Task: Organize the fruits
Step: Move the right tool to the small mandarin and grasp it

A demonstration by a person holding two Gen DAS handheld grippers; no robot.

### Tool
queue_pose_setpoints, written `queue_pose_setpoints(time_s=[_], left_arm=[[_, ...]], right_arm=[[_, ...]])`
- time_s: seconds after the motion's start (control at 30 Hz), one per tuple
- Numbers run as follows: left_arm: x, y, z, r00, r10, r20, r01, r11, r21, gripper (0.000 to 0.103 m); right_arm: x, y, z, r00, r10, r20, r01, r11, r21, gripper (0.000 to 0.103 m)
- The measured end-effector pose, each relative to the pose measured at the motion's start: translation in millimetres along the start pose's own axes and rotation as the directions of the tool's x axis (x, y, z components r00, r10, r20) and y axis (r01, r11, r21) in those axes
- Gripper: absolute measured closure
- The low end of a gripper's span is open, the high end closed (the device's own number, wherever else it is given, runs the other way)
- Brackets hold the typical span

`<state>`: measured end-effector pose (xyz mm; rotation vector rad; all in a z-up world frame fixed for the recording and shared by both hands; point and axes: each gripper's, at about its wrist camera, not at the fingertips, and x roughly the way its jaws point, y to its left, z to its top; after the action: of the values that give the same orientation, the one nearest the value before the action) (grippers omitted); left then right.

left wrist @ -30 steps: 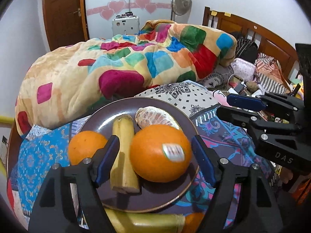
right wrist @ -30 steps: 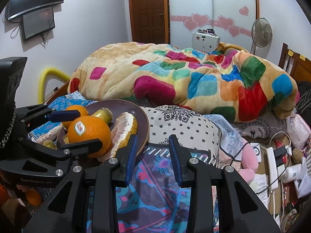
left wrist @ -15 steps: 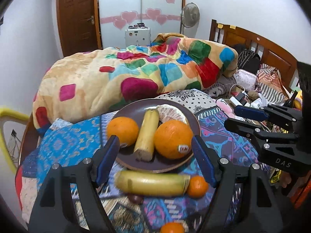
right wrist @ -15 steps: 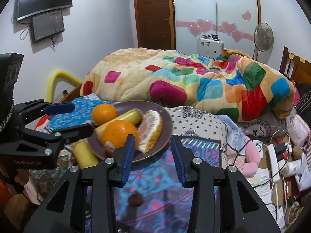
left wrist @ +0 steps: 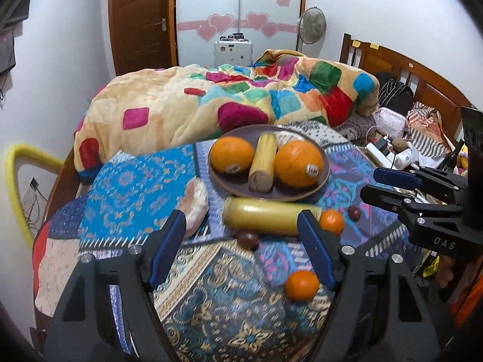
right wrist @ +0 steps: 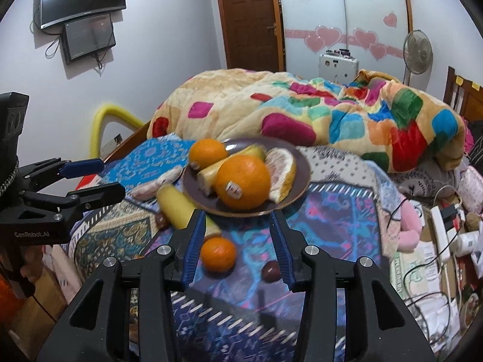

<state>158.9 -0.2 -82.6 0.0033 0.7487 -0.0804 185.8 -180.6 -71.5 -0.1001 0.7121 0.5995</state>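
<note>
Though well beyond both gaping tools (left wrist: 243,252) (right wrist: 238,246), plate (left wrist: 234,188) of fruit.

Bare cloth is left between the banana (left wrist: 268,215) and the near small orange (left wrist: 301,285); behind the plate (left wrist: 324,175) it's walled off by the blanket (left wrist: 187,111).

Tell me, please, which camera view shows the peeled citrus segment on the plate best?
The right wrist view: the peeled citrus segment lies in plain sight at the plate's right edge. In the left wrist view only a pale sliver shows behind the banana and large orange.
</note>
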Motion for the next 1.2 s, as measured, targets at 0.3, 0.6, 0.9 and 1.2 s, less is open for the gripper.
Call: queue_pose_setpoints(time_s=[0.3, 0.6, 0.9, 1.2], left_arm=[[15.8, 6.1, -25.3, 0.999, -0.004, -0.033, 0.003, 1.000, -0.026, 0.027], [22.2, 4.5, -34.8, 0.998, -0.025, -0.053, 0.023, 0.999, -0.037, 0.033], [8.0, -21.2, -45.8, 0.997, -0.065, -0.052, 0.064, 0.998, -0.014, 0.033], [25.7, -40.9, -65.9, 0.984, -0.121, -0.130, 0.119, 0.993, -0.023, 0.061]], right_arm=[[31.1, 18.9, -25.7, 0.997, 0.009, -0.070, -0.010, 1.000, -0.023, 0.063], [39.5, 20.7, -32.9, 0.996, -0.018, -0.085, 0.013, 0.998, -0.060, 0.071], [18.4, 15.7, -41.5, 0.998, -0.009, -0.070, 0.007, 1.000, -0.023, 0.072], [-0.7, 13.6, -56.9, 0.997, -0.029, -0.076, 0.027, 0.999, -0.030, 0.072]])
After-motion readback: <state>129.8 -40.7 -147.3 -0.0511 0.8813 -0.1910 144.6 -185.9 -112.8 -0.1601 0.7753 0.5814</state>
